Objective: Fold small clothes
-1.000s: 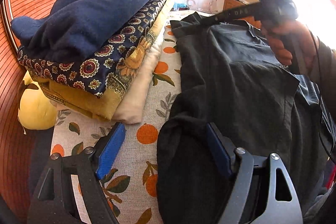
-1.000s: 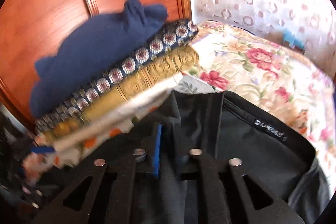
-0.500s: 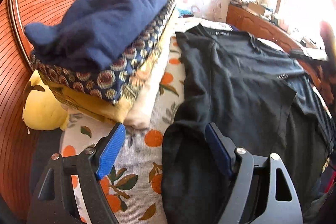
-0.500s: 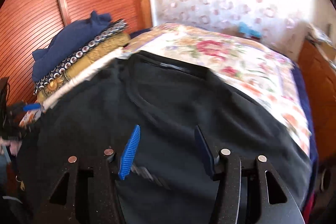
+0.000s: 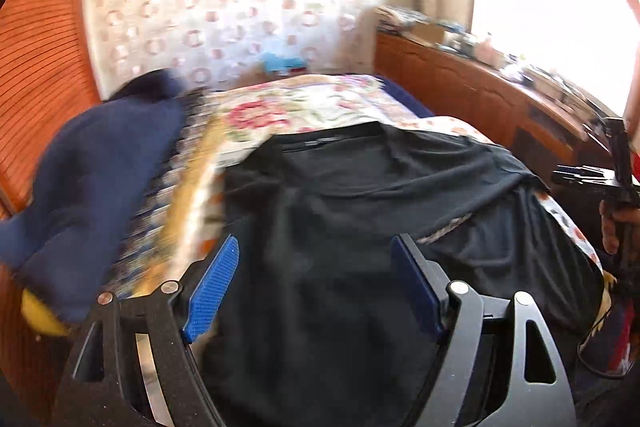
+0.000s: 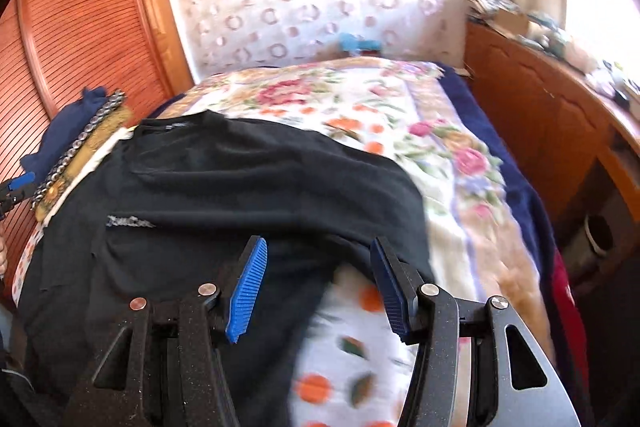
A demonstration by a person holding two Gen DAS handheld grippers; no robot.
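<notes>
Both grippers hang wide open and empty above a bed: the left gripper (image 5: 316, 287) over the near part of a black T-shirt (image 5: 360, 227), the right gripper (image 6: 320, 287) over the shirt's right edge, where dark cloth meets an orange-print sheet (image 6: 352, 347). Neither grips any cloth. The shirt lies spread on the bed, collar (image 5: 332, 139) toward the far wall, with one side apparently turned inward over the body and soft wrinkles across the chest; it looks only partly folded, with the remaining folds apparently yet to be made. To the left, a stack of folded clothes (image 5: 120, 195) suggests earlier pieces are finished: a thick navy knit on top, a medallion-patterned fabric beneath, then mustard and cream layers. The black shirt looks thin, matte and limp, likely to sag and slide when lifted. Beyond it stretches a plush floral blanket (image 6: 360, 99), bordered by a slatted wooden wardrobe (image 6: 80, 27) and a cluttered wooden sideboard (image 6: 540, 107) under a bright window.
</notes>
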